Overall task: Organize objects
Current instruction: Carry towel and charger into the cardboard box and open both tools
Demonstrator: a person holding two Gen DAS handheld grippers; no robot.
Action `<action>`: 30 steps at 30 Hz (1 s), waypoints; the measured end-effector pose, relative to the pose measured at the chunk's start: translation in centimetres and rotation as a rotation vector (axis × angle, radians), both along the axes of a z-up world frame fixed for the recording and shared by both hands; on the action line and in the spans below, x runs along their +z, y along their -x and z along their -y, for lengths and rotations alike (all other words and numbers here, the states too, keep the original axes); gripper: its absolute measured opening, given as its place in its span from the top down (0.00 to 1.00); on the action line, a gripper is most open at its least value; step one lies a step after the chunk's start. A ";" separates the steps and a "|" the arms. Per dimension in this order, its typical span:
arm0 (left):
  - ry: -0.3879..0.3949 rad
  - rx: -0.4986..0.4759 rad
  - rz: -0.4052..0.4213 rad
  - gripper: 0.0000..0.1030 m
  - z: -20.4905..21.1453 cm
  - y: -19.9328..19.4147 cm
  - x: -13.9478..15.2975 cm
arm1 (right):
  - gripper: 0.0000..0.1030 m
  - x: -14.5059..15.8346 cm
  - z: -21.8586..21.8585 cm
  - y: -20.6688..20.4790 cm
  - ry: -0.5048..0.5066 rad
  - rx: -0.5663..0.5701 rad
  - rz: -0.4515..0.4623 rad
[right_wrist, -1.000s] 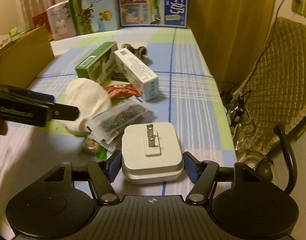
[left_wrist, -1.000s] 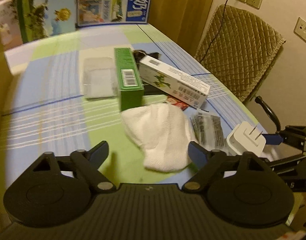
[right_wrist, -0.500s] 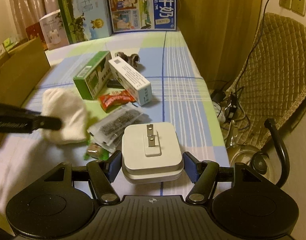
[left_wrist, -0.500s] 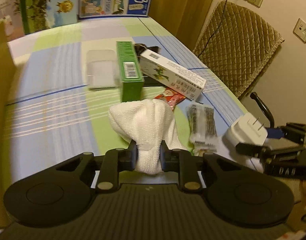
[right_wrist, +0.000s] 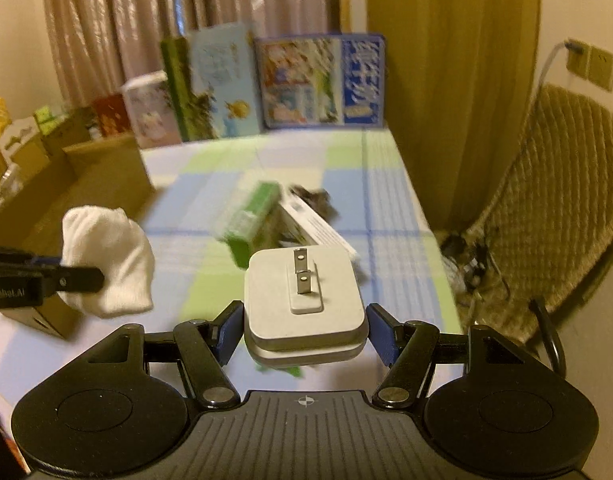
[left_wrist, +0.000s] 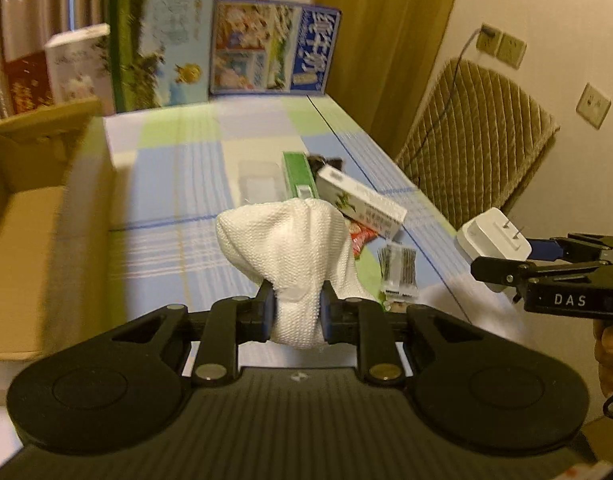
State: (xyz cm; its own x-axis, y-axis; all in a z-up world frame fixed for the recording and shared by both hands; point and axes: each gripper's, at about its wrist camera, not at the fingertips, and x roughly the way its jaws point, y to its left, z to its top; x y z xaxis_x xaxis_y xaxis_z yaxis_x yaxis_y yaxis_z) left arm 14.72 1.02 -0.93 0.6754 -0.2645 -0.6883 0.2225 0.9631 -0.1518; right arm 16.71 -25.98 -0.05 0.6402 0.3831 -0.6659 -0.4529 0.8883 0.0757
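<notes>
The worktop (left_wrist: pixel 178 184), covered in a blue, green and white plaid cloth, fills the middle of both views. An open cardboard box (left_wrist: pixel 30 216) sits at the left edge of the left wrist frame, its flap raised; whether anything is already in it cannot be told from here. Against the curtain at the top of the frame stand several printed cartons (left_wrist: pixel 274 48).

Still lying on the cloth at centre right of the left view are a green box (left_wrist: pixel 296 176), a white box (left_wrist: pixel 362 204) resting slantwise against it, a clear plastic case (left_wrist: pixel 258 180) to their left, a red wrapper (left_wrist: pixel 360 236) and a clear packet of dark pins (left_wrist: pixel 398 272). By my judgement these remain to be sorted, so the job is only partly done.

The left gripper (left_wrist: pixel 296 312) has its fingers pressed shut on the lower end of a white sock (left_wrist: pixel 290 248), which is lifted clear of the cloth. The right gripper (right_wrist: pixel 304 330) has its blue-padded fingers clamped on the sides of a white plug adapter (right_wrist: pixel 304 300), prongs facing up, also held off the surface. Both items look to be in transit, probably toward the box.
</notes>
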 end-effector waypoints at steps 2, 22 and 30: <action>-0.003 0.017 0.016 0.83 -1.0 0.8 1.2 | 0.39 1.3 -1.5 0.6 -0.016 0.028 0.020; -0.172 0.269 0.110 0.83 -20.2 5.0 8.6 | 0.39 4.9 -24.4 3.7 -0.099 0.393 0.037; -0.184 0.288 0.055 0.82 -24.9 2.8 5.9 | 0.39 1.9 -30.8 1.9 -0.020 0.439 0.030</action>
